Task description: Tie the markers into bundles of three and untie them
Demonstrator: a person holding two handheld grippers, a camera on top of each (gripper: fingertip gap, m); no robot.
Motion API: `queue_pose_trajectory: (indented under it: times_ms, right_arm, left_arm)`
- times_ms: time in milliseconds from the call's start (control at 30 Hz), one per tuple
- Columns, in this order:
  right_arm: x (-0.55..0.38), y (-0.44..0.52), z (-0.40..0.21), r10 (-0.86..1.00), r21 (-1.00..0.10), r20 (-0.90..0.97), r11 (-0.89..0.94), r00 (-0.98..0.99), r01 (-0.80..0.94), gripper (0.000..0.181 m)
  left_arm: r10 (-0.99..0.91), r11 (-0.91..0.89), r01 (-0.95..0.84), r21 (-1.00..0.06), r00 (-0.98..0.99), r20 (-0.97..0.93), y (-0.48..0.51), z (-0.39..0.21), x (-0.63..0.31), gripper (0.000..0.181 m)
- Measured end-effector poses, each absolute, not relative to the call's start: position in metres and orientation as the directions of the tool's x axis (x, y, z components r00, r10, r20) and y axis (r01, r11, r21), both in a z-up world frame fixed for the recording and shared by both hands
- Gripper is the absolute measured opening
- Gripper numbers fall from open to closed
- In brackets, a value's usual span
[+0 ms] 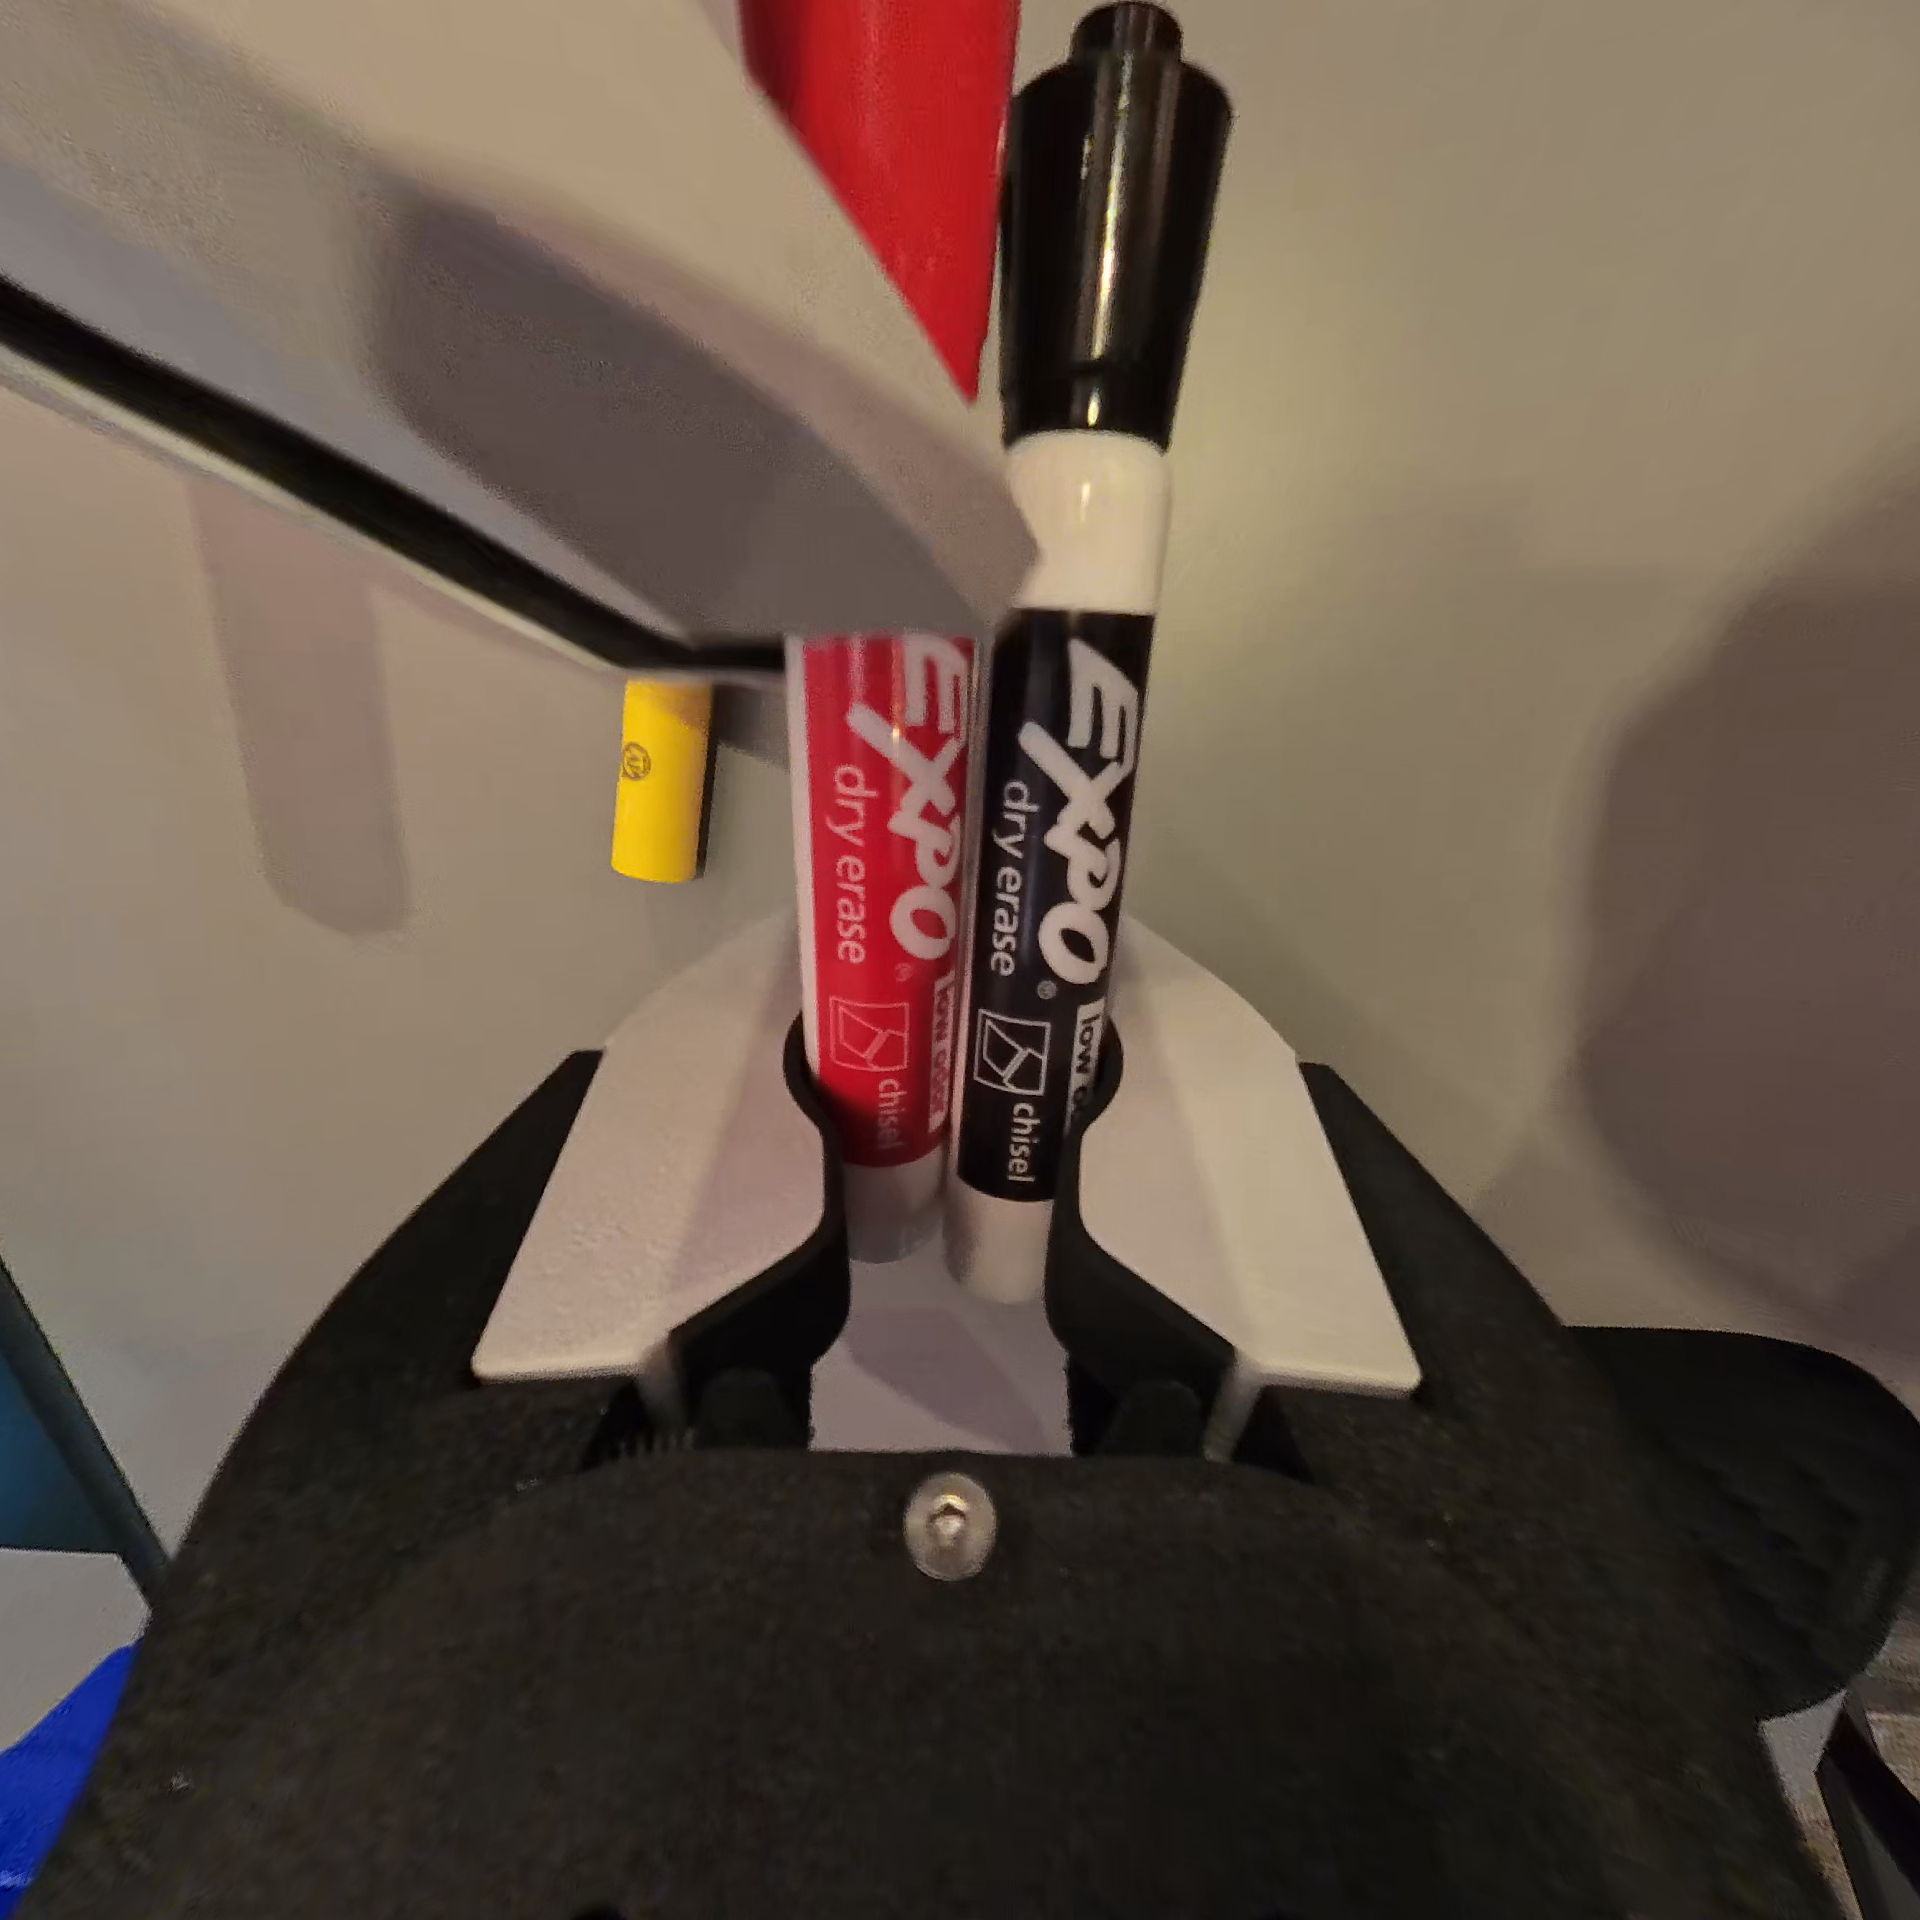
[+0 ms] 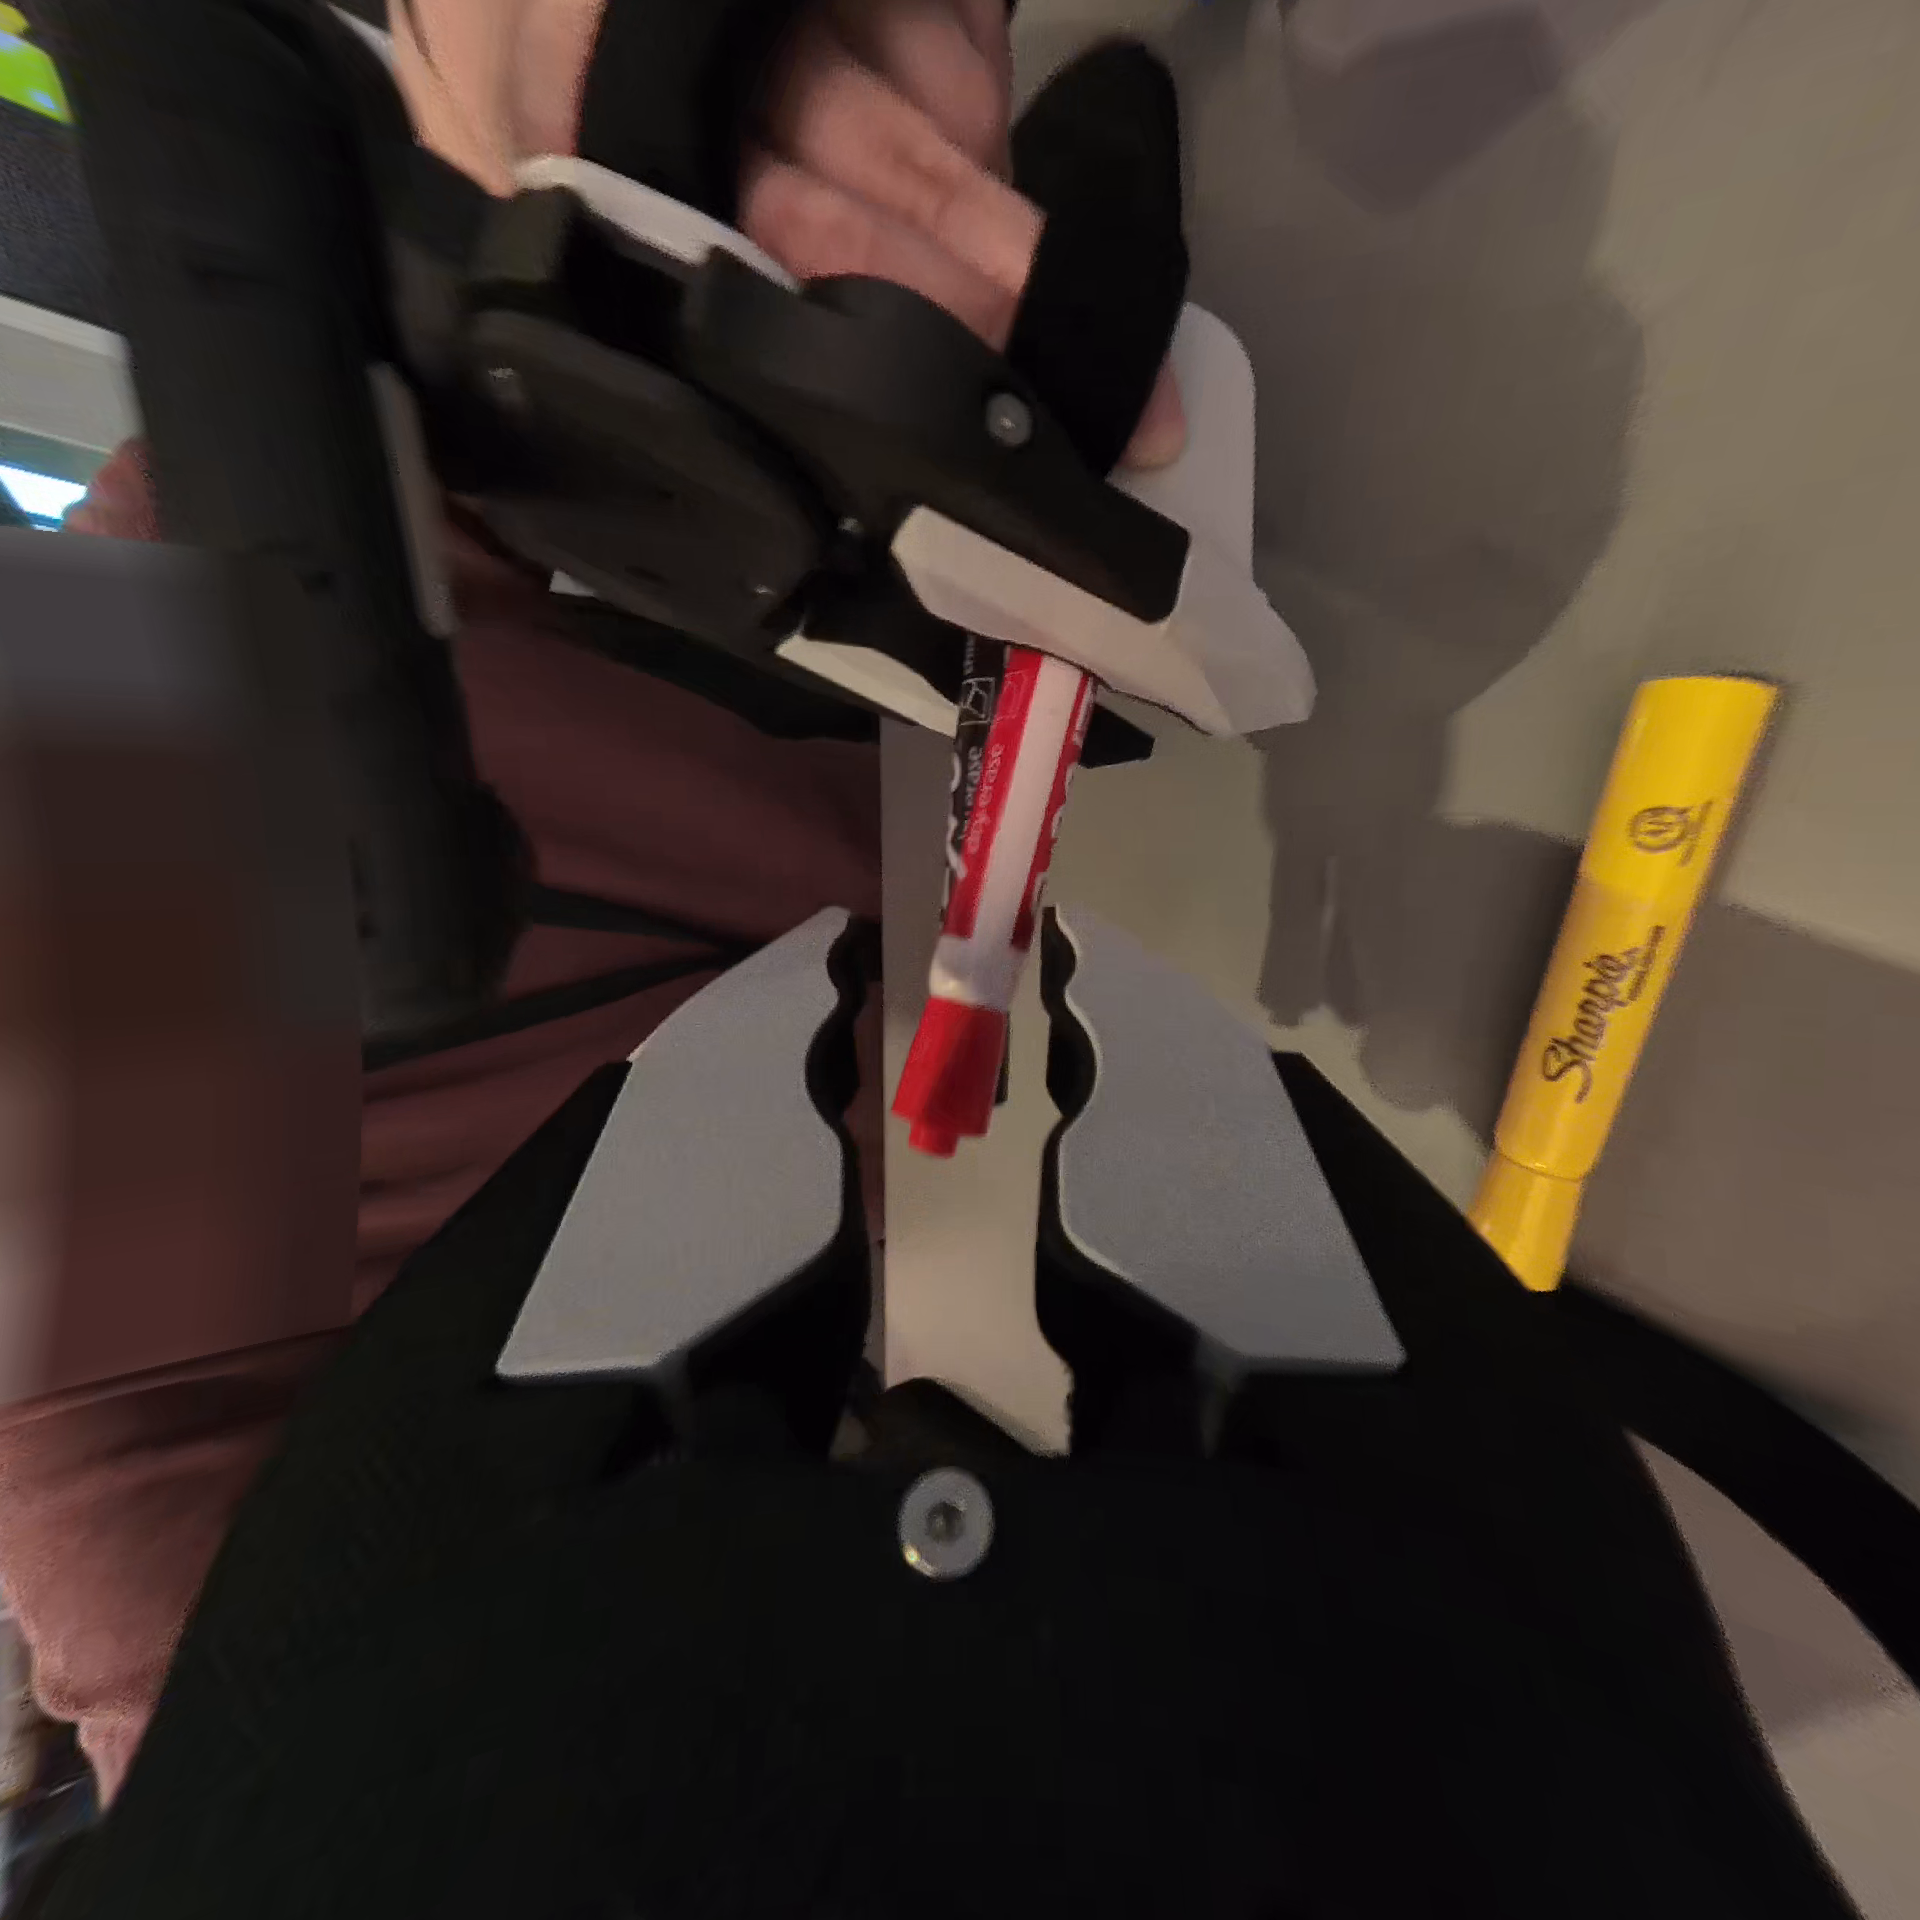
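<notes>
Left wrist view, nearest first: the left gripper [image 1: 951, 1049] is clenched on two dry-erase markers held side by side between its white fingers [image 1: 686, 1122], the red marker [image 1: 883, 894] on the left and the black marker [image 1: 1060, 831] on the right, their barrels touching and their blunt ends seated in the rounded notch of the jaws. Both markers point away from the camera; the black cap stands clear at the top, while the red cap is partly covered. Beyond the grip, a blurred white finger of the right gripper [image 1: 582, 416] crosses from the upper left, its tip against the markers at about mid-length, with a black strip along its lower edge. Farther off, a yellow marker [image 1: 660, 795] lies on the pale tabletop [image 1: 1455, 623], its upper part hidden by that finger. Right wrist view, nearest first: the right gripper [image 2: 951, 935] stands released, jaws parted with a clear gap on both sides of the red marker's capped end [image 2: 951, 1070], which hangs between the fingertips; contact cannot be confirmed. Behind it, the left gripper [image 2: 1039, 665] grips the marker pair, held by a person's hand [image 2: 894, 197]. The yellow marker [image 2: 1631, 956] lies on the tabletop [image 2: 1766, 416] to the right, well apart from the pair.
</notes>
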State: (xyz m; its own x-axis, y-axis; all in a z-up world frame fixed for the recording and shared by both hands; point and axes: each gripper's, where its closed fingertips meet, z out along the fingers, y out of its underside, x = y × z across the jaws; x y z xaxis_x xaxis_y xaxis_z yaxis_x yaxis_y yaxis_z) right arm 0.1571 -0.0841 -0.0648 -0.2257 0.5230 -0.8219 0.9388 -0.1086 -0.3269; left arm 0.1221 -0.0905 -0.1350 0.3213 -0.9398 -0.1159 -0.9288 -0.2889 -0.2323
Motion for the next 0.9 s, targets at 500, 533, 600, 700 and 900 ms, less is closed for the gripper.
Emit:
queue_pose_trajectory:
  times_ms: [500,533,600,700,900]
  right_arm:
    - [0.173,-0.044,-0.083,0.905,-0.910,-0.053,0.131,-0.423,0.394,0.050]
    - [0.172,-0.043,-0.087,0.916,-0.916,-0.025,0.138,-0.399,0.376,0.046]
    - [0.170,-0.045,-0.092,0.929,-0.922,-0.011,0.133,-0.369,0.363,0.041]
    - [0.163,-0.054,-0.089,0.930,-0.926,0.044,0.175,-0.365,0.334,0.033]
    - [0.149,-0.058,-0.088,0.931,-0.898,0.119,0.249,-0.345,0.362,0.027]
  left_arm:
    - [-0.885,-0.421,-0.875,-0.239,0.454,-0.101,-0.087,-0.134,0.078,0.042]
    - [-0.883,-0.424,-0.874,-0.238,0.457,-0.104,-0.086,-0.134,0.077,0.042]
    - [-0.880,-0.432,-0.870,-0.238,0.464,-0.098,-0.085,-0.133,0.076,0.043]
    - [-0.880,-0.438,-0.865,-0.246,0.469,-0.082,-0.084,-0.133,0.079,0.043]
    - [-0.883,-0.429,-0.868,-0.250,0.462,-0.086,-0.081,-0.130,0.085,0.043]
